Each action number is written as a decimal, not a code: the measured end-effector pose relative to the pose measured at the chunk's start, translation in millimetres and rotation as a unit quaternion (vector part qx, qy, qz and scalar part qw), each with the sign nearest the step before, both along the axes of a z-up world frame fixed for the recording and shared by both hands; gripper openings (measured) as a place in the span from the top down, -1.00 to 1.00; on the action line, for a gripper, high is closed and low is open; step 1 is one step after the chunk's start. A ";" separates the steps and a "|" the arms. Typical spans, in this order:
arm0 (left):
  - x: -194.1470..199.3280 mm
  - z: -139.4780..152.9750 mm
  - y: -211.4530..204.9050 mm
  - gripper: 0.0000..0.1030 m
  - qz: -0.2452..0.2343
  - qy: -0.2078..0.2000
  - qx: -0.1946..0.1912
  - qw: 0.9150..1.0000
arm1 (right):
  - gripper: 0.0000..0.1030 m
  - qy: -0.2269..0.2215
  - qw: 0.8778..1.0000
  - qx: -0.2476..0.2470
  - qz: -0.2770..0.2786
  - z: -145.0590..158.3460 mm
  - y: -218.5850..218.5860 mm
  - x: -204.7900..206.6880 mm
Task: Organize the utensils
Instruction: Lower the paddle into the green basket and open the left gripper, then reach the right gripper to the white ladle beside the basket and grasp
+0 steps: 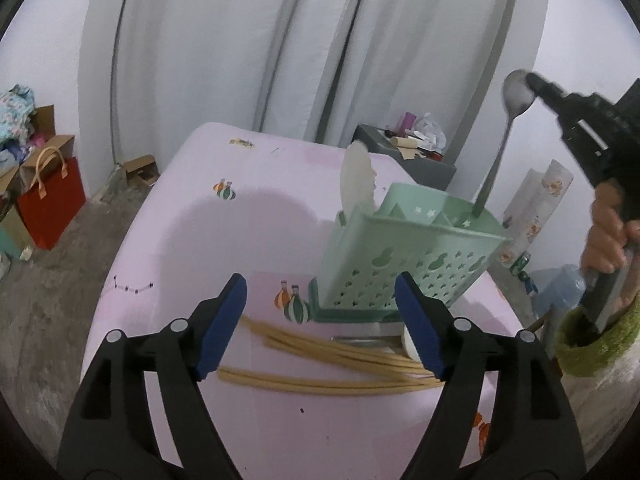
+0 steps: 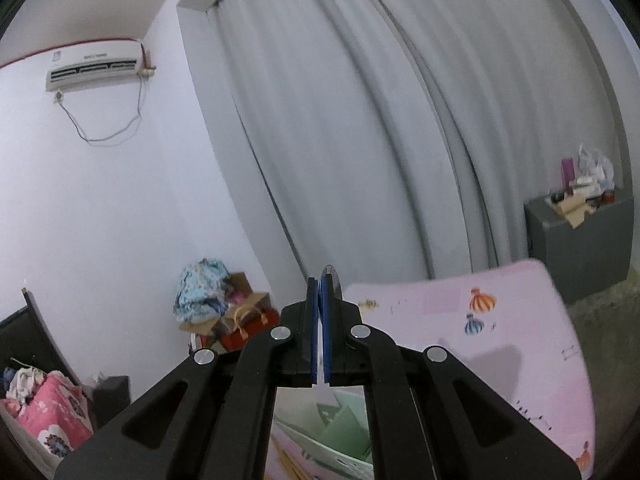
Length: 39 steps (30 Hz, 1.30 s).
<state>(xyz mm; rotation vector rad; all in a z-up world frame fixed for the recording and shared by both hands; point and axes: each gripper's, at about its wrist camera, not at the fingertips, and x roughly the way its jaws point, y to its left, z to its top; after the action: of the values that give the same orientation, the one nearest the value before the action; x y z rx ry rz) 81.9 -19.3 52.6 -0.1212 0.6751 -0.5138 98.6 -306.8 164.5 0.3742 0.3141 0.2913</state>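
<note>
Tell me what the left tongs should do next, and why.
Probably ease the left tongs down onto the chopsticks and close. They are open with nothing between them, the chopsticks lie loose on the pink cloth just below, and the right tongs are already busy holding the metal spoon over the green caddy.

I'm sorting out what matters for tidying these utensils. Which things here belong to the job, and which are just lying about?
Job:
- green caddy
- metal spoon, gripped by its bowl by the right gripper, handle in the caddy
- white spoon in the caddy
- chopsticks on the table

Lying about:
- red bag
- air conditioner
- grey cabinet
</note>
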 end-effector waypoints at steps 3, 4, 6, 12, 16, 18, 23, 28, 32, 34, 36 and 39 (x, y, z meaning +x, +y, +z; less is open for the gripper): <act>-4.6 -5.0 0.3 -0.47 0.002 0.000 0.007 1.000 | 0.96 0.025 1.000 -0.008 -0.004 -27.2 1.0 8.3; -6.1 -6.1 0.7 -0.47 0.001 0.000 0.008 1.000 | 0.96 0.036 0.999 -0.009 -0.007 -36.1 1.0 10.1; -9.3 -7.9 2.6 -0.49 0.001 -0.003 0.010 1.000 | 0.96 0.053 0.998 -0.013 -0.012 -51.2 1.8 10.0; -9.6 -13.1 3.9 -0.53 0.000 -0.002 0.016 1.000 | 0.95 0.094 0.994 -0.054 -0.018 -77.7 10.0 7.0; -9.6 -17.9 5.0 -0.53 -0.001 0.005 0.012 1.000 | 0.91 0.109 0.991 -0.076 -0.023 -83.6 14.3 3.2; -10.2 -19.8 5.7 -0.53 0.000 0.007 0.012 1.000 | 0.90 0.107 0.990 -0.083 -0.029 -82.8 15.2 -1.2; -11.3 -19.2 7.8 -0.53 0.003 0.008 0.012 1.000 | 0.89 0.101 0.990 -0.094 -0.041 -78.2 16.8 -8.9; -12.3 -18.4 10.4 -0.54 0.005 0.011 0.009 1.000 | 0.83 0.081 0.991 -0.086 -0.063 -65.9 12.0 -23.4; -13.4 -18.1 11.6 -0.54 0.007 0.010 0.010 1.000 | 0.69 0.065 0.992 -0.073 -0.077 -56.2 7.1 -37.6; -13.8 -17.9 12.5 -0.55 0.010 0.008 0.011 1.000 | 0.55 0.060 0.993 -0.072 -0.077 -52.7 9.6 -45.4; -13.8 -17.9 13.3 -0.55 0.012 0.008 0.011 1.000 | 0.41 0.058 0.993 -0.079 -0.072 -51.2 16.8 -55.7; -13.6 -18.4 13.5 -0.55 0.015 0.008 0.013 1.000 | 0.24 0.068 0.992 -0.093 -0.058 -58.4 30.8 -68.7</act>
<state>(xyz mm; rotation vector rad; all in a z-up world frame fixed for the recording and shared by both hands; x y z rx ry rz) 68.3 -5.8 34.2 -0.1109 0.6937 -0.4757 29.9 -276.1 106.1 0.2279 0.4472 0.1207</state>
